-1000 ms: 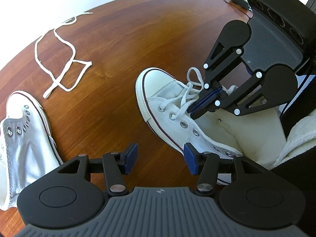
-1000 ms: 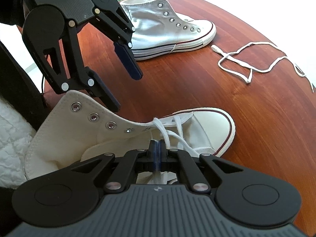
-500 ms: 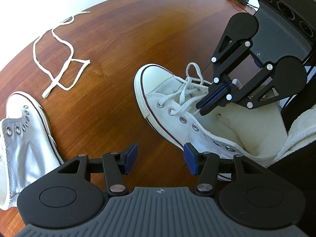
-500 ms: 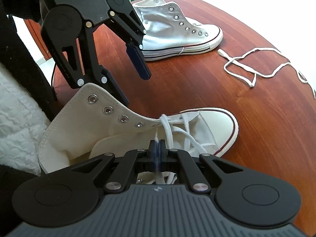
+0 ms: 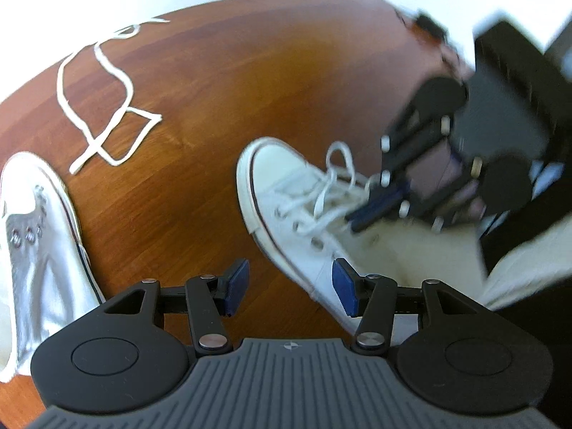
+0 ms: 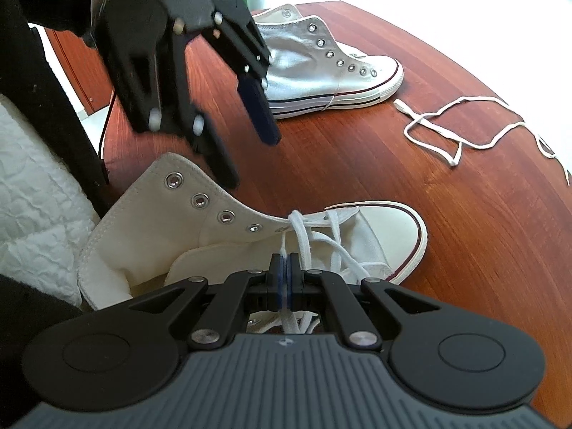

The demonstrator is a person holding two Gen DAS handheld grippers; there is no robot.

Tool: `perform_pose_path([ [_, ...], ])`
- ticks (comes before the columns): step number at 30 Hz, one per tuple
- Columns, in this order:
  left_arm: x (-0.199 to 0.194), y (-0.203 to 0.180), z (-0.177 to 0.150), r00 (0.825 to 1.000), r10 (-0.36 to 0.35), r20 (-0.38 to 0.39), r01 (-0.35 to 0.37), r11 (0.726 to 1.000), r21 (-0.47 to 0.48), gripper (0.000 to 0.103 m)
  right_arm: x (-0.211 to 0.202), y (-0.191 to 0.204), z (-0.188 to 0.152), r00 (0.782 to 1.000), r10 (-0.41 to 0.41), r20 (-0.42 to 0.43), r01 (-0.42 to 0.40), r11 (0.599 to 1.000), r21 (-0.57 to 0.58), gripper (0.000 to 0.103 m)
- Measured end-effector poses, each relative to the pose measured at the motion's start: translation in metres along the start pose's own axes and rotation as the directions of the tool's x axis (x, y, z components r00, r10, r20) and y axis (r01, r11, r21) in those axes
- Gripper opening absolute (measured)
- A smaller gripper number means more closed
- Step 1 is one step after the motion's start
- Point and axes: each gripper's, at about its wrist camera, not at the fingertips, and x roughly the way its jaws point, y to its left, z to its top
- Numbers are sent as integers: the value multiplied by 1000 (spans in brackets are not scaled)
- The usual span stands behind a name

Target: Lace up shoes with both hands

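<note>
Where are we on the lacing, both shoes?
Done: the near shoe has lace crossed through its lowest eyelets only. In hand: the right gripper is shut on that shoe's lace; the left gripper hangs open, holding nothing. Left: the four upper eyelets visible on the near flap are empty, the far shoe has no lace, and a loose lace lies on the table.

White high-top shoe (image 6: 375, 236) lies upright on worktop (image 6: 464, 214), partly laced; its lace (image 6: 304, 239) threaded through lower eyelets only.
</note>
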Motion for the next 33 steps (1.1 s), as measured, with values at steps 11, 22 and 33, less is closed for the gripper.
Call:
perform_pose_path([
  [11, 25, -23, 14, 990, -110, -86, 98, 986, -133, 50, 0, -2, -3, 999, 16, 29, -16, 1000, -13, 2],
  [22, 30, -27, 4, 991, -72, -113, 55, 988, -147, 46, 6, 0, -2, 998, 49, 31, -47, 997, -60, 2],
  [33, 47, -38, 1, 972, 48, -231, -61, 997, -47, 47, 0, -1, -8, 997, 54, 56, -51, 997, -59, 2],
])
